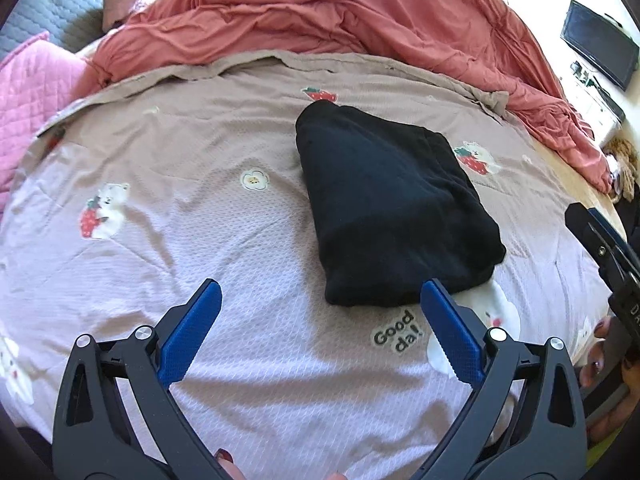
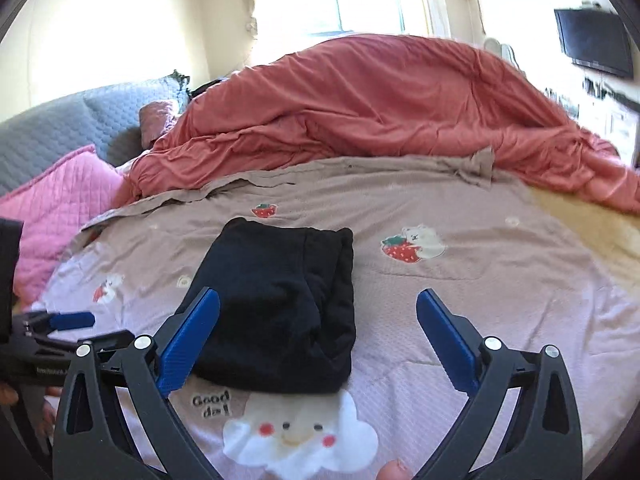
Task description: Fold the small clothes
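A black garment (image 1: 384,204) lies folded into a compact rectangle on the pale pink printed bedspread (image 1: 200,240). It also shows in the right wrist view (image 2: 280,304). My left gripper (image 1: 320,292) is open and empty, hovering just short of the garment's near edge. My right gripper (image 2: 318,300) is open and empty, above the garment's near right part. The right gripper's body shows at the right edge of the left wrist view (image 1: 604,248). The left gripper shows at the left edge of the right wrist view (image 2: 60,324).
A bunched coral duvet (image 1: 340,20) lies along the far side of the bed. A pink quilted pillow (image 1: 28,92) and grey headboard (image 2: 52,128) are at the left. A dark monitor (image 1: 600,44) stands at the far right.
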Demonstrator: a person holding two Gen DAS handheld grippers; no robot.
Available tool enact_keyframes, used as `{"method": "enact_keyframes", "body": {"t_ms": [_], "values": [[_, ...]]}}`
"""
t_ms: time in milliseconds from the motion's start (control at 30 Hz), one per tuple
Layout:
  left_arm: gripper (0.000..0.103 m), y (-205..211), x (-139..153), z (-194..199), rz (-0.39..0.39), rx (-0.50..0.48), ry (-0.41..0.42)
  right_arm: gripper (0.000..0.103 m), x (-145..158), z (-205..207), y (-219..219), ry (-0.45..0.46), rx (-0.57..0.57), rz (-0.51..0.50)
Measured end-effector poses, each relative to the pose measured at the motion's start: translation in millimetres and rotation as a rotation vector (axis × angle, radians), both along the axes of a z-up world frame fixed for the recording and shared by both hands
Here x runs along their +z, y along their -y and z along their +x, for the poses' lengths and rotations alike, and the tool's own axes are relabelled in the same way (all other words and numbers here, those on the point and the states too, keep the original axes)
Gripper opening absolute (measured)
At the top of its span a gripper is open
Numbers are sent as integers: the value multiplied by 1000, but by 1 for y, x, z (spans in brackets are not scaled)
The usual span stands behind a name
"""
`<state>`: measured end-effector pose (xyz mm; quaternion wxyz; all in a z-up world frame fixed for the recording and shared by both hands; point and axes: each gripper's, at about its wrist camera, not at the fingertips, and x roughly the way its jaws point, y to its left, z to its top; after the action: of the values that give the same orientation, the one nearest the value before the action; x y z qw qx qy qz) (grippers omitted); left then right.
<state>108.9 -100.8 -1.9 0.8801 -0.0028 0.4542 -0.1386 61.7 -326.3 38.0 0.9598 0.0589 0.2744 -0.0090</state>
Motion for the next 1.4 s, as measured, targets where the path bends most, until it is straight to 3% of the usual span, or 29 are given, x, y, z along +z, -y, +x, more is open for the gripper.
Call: {"method": "enact_keyframes", "body": {"t_ms": [233, 500, 700, 1400], "values": [[93, -14, -2, -33, -13, -4, -8, 98, 11, -35, -14, -13, -48, -42], [94, -28, -4, -60, -10, -13, -28, 98, 2, -58, -42, -156, -20, -59], [94, -40, -15, -71, -31, -2, -66, 98, -22, -61, -49, -304, -36, -52], [94, -50, -18, -67, -37, 35, -88, 98, -27, -60, -50, -309, -29, -61]]}}
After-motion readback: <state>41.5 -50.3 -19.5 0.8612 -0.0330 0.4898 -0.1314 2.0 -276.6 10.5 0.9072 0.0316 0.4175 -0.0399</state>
